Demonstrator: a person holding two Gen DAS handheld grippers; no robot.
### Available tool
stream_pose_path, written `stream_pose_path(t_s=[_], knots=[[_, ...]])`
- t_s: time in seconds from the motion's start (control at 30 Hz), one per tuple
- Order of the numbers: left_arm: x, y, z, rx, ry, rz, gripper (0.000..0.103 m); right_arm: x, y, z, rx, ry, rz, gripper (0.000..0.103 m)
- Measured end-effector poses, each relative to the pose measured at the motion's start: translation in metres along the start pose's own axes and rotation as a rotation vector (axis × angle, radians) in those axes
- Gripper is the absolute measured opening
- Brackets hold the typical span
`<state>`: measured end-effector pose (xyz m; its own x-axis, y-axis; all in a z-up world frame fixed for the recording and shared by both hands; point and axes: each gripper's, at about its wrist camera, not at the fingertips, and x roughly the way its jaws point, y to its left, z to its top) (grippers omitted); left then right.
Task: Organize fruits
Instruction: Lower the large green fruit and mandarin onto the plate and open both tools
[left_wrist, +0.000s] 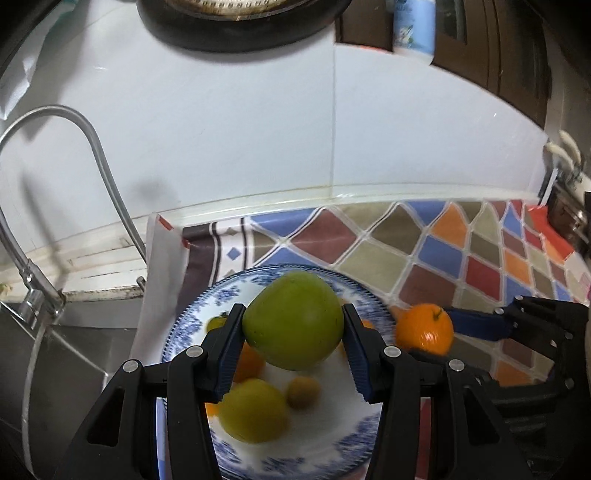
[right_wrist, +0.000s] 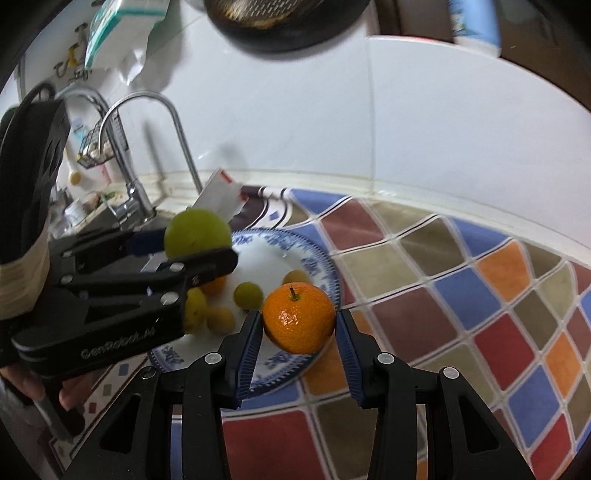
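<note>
1. The left gripper (left_wrist: 293, 325) was clenched on a green fruit (left_wrist: 293, 320), its blue pads pressed to both sides, and held it in the air above the plate (left_wrist: 184, 332).
2. The right gripper (right_wrist: 298, 326) grasped an orange (right_wrist: 298, 317) between its pads, stem up, over the plate's near right rim.
3. The plate, white with a blue pattern, sat on the surface, which was covered by a cloth (right_wrist: 461, 295) of coloured diamonds.
4. On the plate lay several small fruits: a yellow-green one (left_wrist: 255, 410), a smaller brownish one (left_wrist: 303, 391) beside it and orange ones partly hidden behind the left gripper.
5. In the left wrist view, the orange (left_wrist: 424, 326) hung just right of the plate.
6. A tap (right_wrist: 147, 147) stood to the left by the sink, before a white tiled wall (left_wrist: 258, 129).
</note>
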<state>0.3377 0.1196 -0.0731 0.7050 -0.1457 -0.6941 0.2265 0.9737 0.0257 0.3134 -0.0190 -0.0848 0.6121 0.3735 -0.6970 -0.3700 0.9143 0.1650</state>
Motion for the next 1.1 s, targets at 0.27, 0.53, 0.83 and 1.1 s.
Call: stream_pose_path(t_s=[0.27, 0.53, 0.83, 1.1], knots=[[0.038, 0.020, 0.005, -0.033, 0.101, -0.035, 0.050, 0.040, 0.019, 0.000, -0.011, 0.087, 0.057, 0.042], [0.057, 0.019, 0.002, -0.048, 0.159, -0.057, 0.051, 0.058, 0.023, -0.005, -0.013, 0.132, 0.072, 0.042], [0.036, 0.019, 0.005, -0.059, 0.080, -0.022, 0.052, 0.049, 0.018, 0.000, 0.002, 0.110, 0.038, 0.042], [-0.011, 0.019, -0.006, -0.100, -0.001, 0.043, 0.057, 0.023, 0.016, -0.003, -0.001, 0.068, 0.021, 0.042]])
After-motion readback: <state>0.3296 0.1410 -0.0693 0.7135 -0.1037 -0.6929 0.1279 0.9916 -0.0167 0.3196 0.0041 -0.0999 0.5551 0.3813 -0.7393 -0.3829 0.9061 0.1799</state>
